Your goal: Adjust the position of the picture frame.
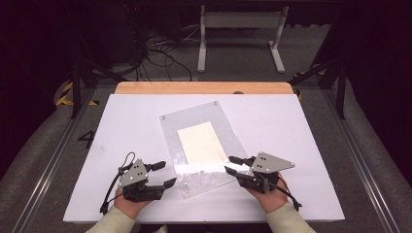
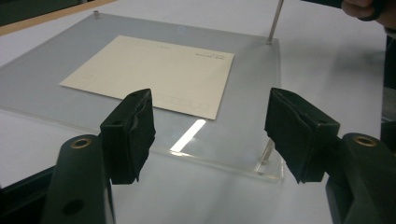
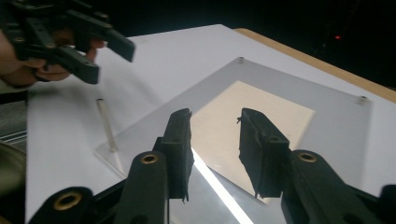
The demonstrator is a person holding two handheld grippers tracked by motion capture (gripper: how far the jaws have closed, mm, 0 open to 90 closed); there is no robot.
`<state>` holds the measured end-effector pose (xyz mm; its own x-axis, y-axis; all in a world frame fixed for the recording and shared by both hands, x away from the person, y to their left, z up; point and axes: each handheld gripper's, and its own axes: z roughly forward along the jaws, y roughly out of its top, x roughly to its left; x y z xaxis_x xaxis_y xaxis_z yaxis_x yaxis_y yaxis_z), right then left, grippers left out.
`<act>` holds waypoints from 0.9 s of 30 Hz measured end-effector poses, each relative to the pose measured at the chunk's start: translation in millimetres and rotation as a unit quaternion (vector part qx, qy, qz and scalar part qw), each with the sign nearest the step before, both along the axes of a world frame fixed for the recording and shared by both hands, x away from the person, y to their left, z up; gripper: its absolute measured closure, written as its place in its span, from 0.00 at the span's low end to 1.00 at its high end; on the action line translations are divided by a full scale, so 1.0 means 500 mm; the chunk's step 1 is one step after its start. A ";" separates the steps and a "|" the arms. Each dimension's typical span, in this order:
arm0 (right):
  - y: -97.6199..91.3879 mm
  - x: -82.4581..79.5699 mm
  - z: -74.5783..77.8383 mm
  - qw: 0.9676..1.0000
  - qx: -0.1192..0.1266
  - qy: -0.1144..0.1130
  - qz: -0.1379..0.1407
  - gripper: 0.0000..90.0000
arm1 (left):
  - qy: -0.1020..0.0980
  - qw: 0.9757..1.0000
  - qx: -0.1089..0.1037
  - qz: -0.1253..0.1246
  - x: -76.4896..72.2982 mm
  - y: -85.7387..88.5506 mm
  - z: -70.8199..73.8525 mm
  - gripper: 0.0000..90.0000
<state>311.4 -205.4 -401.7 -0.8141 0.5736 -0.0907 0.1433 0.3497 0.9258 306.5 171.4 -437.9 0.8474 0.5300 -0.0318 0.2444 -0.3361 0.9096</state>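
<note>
A: What is seen at the left?

B: The left gripper [image 1: 163, 174] is held low, near the left near corner of the clear plate [image 1: 170, 127]. Its jaws are spread wide apart, and nothing is held in them.

A: And in the middle?

B: A cream card [image 1: 201, 141] is laid flat on the plate. The plate is set on the white table [image 1: 121, 121], raised a little on small posts. One post [image 2: 266, 154] can be seen under the near corner in the left gripper view. A bright strip of light is seen on the plate, just near the card's near edge.

A: And at the right?

B: The right gripper [image 1: 231, 164] is held over the plate's near right edge, close to the card's near corner. Its jaws are apart too, but less wide. Nothing is held there either.

A: How should the card be picked up well?

B: The card is thin and flat, so it will likely be hard to pinch. One jaw should be slid under an edge, slowly. The plate should be kept from being bumped, since it may slip on its posts. The jaws should be shut softly, so the card is not bent.
</note>
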 end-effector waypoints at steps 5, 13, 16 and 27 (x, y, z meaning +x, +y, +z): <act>-0.049 0.005 -0.008 1.000 0.001 0.001 -0.030 0.62 | -0.003 1.000 -0.009 -0.023 -0.018 -0.018 -0.001 0.36; -0.107 0.019 -0.046 0.998 -0.005 0.030 -0.063 0.58 | 0.015 0.998 0.041 -0.035 -0.021 -0.084 -0.037 0.36; -0.109 0.031 -0.070 0.996 -0.014 0.054 -0.070 0.59 | 0.026 0.998 0.052 -0.028 -0.015 -0.094 -0.050 0.43; -0.102 0.056 -0.098 0.992 -0.063 0.071 -0.080 0.94 | 0.010 0.995 0.089 -0.052 -0.023 -0.114 -0.054 0.93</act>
